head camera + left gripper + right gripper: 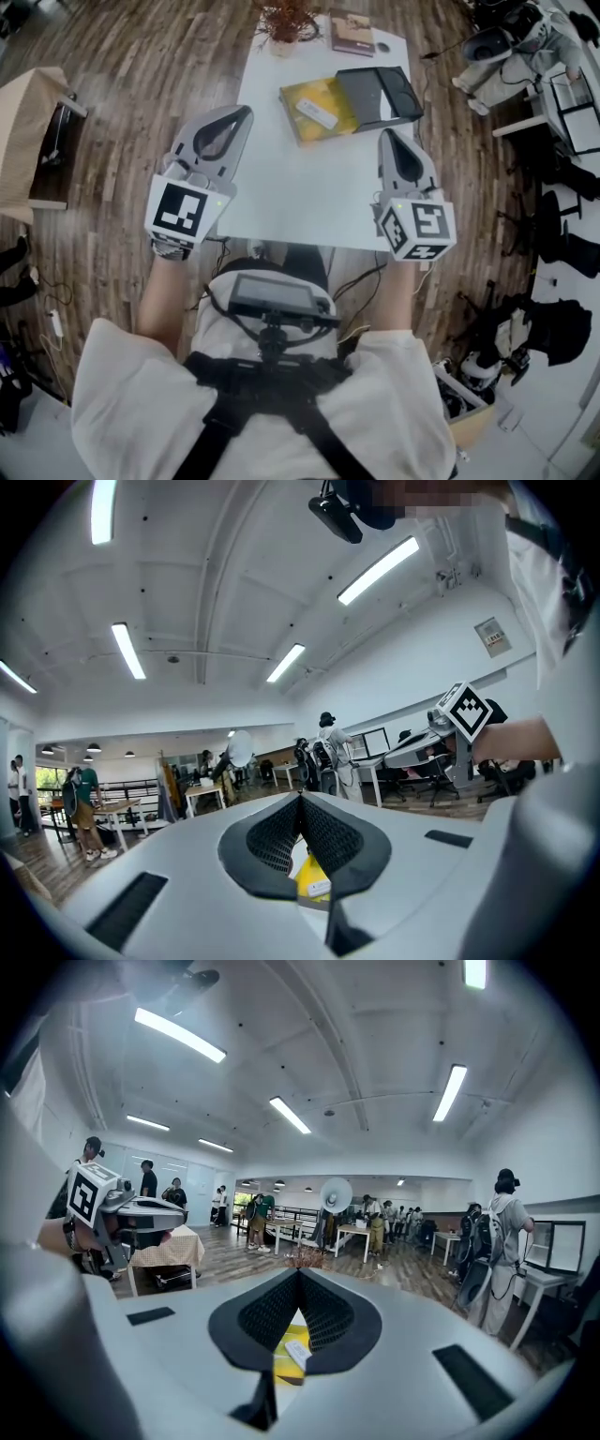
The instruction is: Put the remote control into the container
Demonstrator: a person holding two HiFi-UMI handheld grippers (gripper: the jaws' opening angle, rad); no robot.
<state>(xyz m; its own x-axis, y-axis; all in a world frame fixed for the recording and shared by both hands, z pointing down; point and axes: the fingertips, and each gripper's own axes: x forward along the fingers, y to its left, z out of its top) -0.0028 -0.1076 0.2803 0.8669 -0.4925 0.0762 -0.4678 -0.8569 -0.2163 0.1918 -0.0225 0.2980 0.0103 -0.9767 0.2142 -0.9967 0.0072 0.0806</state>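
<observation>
The worktop (300, 197) is smooth, matt white, and the floor (141, 84) around it is streaky wood planking. The left gripper (246, 112) and right gripper (386, 137) have matt grey plastic shells, and their jaws are lined in black with a fine rib. The yellow container (305, 133) looks smooth, like plastic.

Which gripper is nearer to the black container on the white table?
Right. The right gripper is in front of the black container, near its front edge. The left gripper is farther to its left, beyond the yellow item under the remote control.
</observation>
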